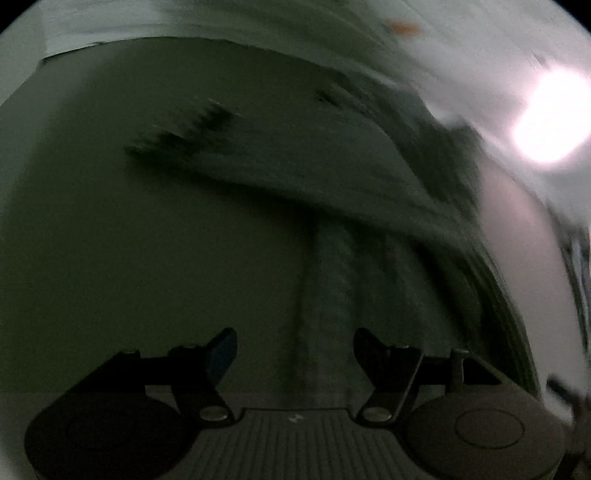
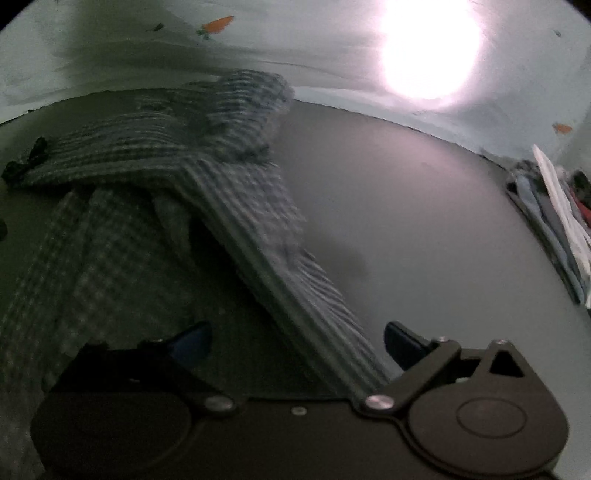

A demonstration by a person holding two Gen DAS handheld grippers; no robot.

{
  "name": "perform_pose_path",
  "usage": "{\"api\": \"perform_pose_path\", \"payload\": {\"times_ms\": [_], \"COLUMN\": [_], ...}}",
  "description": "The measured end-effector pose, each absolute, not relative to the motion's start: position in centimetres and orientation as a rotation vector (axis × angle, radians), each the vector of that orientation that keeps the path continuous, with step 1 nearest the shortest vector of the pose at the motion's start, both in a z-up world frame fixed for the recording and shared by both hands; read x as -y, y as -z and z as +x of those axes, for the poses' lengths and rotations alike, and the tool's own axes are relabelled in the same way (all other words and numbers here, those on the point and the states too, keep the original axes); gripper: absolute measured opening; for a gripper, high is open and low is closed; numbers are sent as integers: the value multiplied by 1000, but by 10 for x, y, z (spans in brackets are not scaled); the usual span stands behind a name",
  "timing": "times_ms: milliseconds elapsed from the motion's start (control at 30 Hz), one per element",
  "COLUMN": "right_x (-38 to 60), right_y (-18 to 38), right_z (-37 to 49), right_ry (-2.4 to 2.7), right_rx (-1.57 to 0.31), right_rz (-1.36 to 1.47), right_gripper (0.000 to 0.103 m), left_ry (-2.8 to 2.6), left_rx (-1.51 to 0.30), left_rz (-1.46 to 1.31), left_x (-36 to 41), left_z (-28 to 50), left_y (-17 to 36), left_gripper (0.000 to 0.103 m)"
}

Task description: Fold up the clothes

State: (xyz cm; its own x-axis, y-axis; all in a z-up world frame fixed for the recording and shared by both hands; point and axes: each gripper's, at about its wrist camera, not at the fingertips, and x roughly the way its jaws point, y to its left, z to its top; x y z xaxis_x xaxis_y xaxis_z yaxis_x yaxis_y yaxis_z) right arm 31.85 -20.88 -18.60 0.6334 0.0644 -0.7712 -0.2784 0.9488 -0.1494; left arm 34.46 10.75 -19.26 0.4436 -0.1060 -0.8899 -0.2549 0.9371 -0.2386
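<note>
A grey-and-white checked garment [image 2: 155, 147] lies spread on the dark table [image 2: 406, 206], one part folded across the top and a long striped edge [image 2: 295, 295] running down toward the camera. My right gripper [image 2: 297, 341] hangs open above that edge, which passes between the blue-padded fingers [image 2: 400, 343] without either pad pressing on it. The left wrist view is blurred. In it the same garment [image 1: 295, 177] lies ahead and to the right, with a strip of it [image 1: 332, 302] reaching down toward my left gripper [image 1: 295, 354], which is open and holds nothing.
A stack of folded clothes [image 2: 550, 221] sits at the table's right edge. A pale wall with small orange carrot prints [image 2: 218, 24] runs behind the table. A bright light glare [image 2: 430, 48] washes out the upper right. Bare tabletop [image 1: 129, 240] lies left of the garment.
</note>
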Motion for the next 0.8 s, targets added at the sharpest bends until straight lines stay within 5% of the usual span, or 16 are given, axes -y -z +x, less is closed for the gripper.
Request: {"api": "perform_pose_path", "payload": {"times_ms": [333, 400, 467, 800], "right_x": [298, 307, 313, 332], "right_y": [189, 190, 192, 198], "right_z": [276, 274, 272, 257], "right_ry": [-270, -307, -337, -464], "right_rx": [-875, -877, -887, -947], "right_rz": [-152, -140, -138, -180], "right_gripper": [59, 40, 33, 39], "left_ry": [-145, -174, -198, -295], "left_rx": [-1232, -1237, -1237, -1263], "left_rz": [-144, -137, -130, -167], "left_x": [-17, -11, -7, 2], "left_z": [298, 289, 279, 239], "left_y": [221, 224, 225, 231], "left_gripper": [74, 78, 81, 93]}}
